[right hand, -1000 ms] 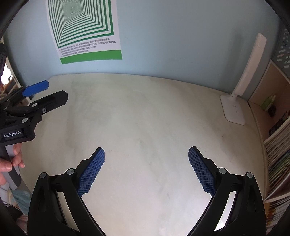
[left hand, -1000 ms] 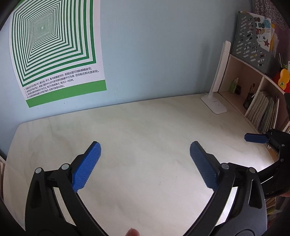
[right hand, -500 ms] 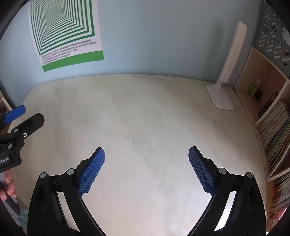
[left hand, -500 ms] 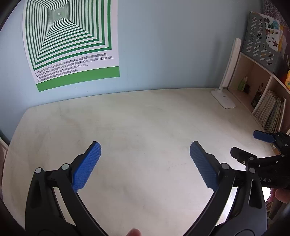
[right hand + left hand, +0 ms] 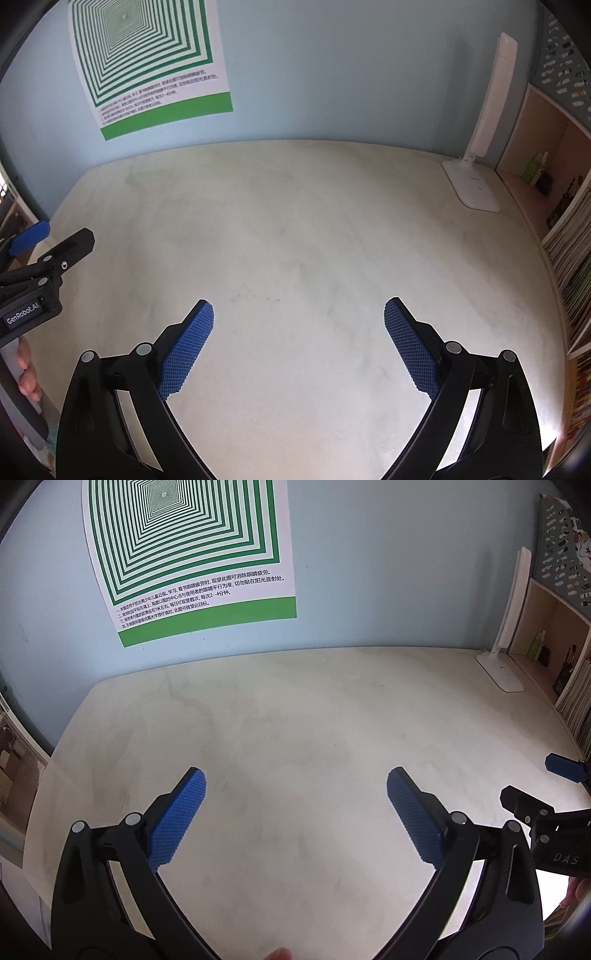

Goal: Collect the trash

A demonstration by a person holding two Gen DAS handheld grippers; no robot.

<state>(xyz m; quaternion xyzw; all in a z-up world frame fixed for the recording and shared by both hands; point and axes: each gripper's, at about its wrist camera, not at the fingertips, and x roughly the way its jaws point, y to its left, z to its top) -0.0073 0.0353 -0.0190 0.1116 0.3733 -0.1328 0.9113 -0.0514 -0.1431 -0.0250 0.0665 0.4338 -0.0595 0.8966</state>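
Cream tabletop [image 5: 295, 709]: bare surface, no trash visible.
Left tongs [image 5: 295, 786]: spread wide, holding nothing.
Right tongs [image 5: 299, 317]: spread wide, holding nothing.
White lamp [image 5: 476, 181]: far-right corner.

Left tool [image 5: 295, 786]: blue-padded fingers [image 5: 177, 823] spread wide apart above the pale counter [image 5: 314, 720], nothing between them.
Right tool [image 5: 546, 794]: black, entering at the right edge, one blue fingertip visible.
Wall: light blue, with a green-and-white nested-squares poster [image 5: 188, 554].
Far right corner: white desk lamp [image 5: 509, 627] standing on the counter, beside a wooden shelf [image 5: 554, 627] holding small bottles and stacked books.
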